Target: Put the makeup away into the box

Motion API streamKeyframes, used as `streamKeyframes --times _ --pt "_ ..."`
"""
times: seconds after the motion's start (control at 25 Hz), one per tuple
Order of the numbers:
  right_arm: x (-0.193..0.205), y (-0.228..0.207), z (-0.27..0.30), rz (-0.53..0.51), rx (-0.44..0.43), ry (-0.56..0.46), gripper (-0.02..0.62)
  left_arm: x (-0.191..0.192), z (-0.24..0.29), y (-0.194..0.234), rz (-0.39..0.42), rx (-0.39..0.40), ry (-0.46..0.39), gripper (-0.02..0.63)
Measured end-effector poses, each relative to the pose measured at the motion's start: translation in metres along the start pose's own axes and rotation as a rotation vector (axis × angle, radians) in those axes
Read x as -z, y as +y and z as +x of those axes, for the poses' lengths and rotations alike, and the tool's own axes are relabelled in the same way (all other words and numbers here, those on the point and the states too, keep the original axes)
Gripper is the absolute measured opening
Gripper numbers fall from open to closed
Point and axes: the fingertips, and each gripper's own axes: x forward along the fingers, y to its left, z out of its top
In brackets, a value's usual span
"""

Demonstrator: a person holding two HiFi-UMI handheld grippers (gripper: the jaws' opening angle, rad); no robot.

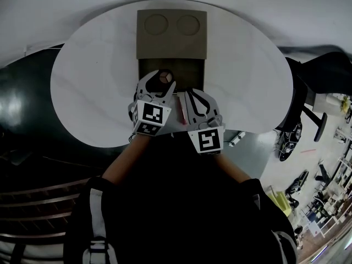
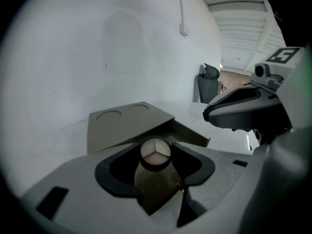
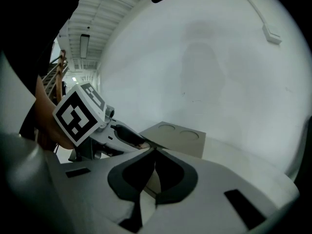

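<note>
An olive box (image 1: 195,70) stands open on the round white table (image 1: 93,87), its lid (image 1: 171,34) with two round recesses laid back behind it. My left gripper (image 1: 163,77) is shut on a small round compact (image 2: 155,154) with a pinkish three-part face, held just above the box's near edge (image 2: 190,133). My right gripper (image 1: 193,97) hangs beside it on the right, over the table at the box's near right corner. Its jaws meet at the tips (image 3: 155,152) with nothing between them. The left gripper's marker cube (image 3: 80,113) shows at the left of the right gripper view.
A small pink-red item (image 1: 180,116) lies on the table between the two grippers, partly hidden. A black office chair (image 1: 308,92) stands beyond the table's right edge. A dark bin (image 2: 208,84) stands by the far wall. The person's body is against the table's near edge.
</note>
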Motion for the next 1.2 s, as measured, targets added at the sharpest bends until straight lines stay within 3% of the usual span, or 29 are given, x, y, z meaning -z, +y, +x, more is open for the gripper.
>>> streamKeyframes --times 0.72,0.84,1.2 --pt "0.000 -0.009 0.006 0.007 0.014 0.011 0.021 0.024 0.028 0.002 0.039 0.047 0.225 0.219" --pt "-0.001 -0.008 0.001 0.005 0.019 0.005 0.023 0.025 0.027 0.000 0.017 0.059 0.224 0.261" --pt "-0.005 -0.006 -0.017 -0.008 0.038 -0.038 0.023 0.013 0.004 0.008 -0.008 -0.028 0.110 0.247"
